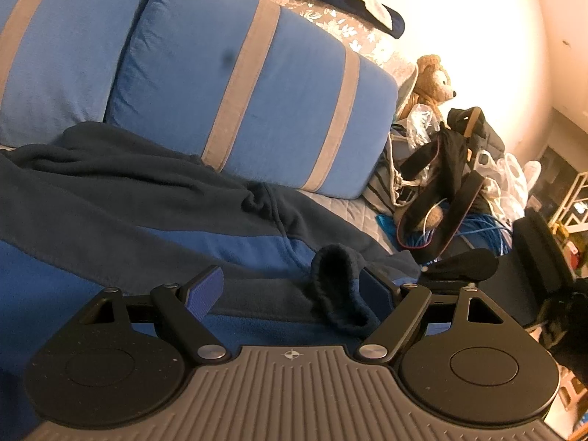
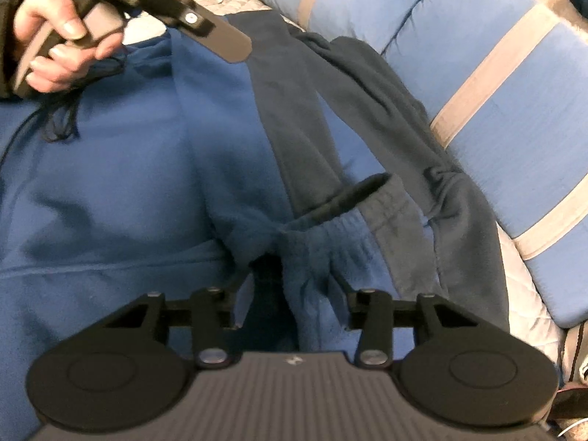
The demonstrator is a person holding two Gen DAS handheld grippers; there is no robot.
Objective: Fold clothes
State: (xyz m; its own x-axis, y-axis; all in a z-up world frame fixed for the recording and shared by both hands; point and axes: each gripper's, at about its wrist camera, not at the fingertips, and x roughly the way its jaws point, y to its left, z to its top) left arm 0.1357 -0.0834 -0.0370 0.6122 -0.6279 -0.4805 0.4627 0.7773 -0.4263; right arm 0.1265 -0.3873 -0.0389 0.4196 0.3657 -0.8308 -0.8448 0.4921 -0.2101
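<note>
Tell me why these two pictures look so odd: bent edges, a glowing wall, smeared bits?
Left wrist view: the fisheye lens bows the striped cushion, and the wall behind the teddy bear is washed out by warm glare. Right wrist view: the blue fleece garment looks soft and smeared, as does the hand.

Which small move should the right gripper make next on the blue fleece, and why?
Probably squeeze the right gripper shut on the bunched edge of the blue fleece before lifting. Fabric is gathered between its fingers, but the fingertips are buried, so a firm pinch cannot be confirmed. The left gripper stands open and holds nothing, so it gives no support.
</note>
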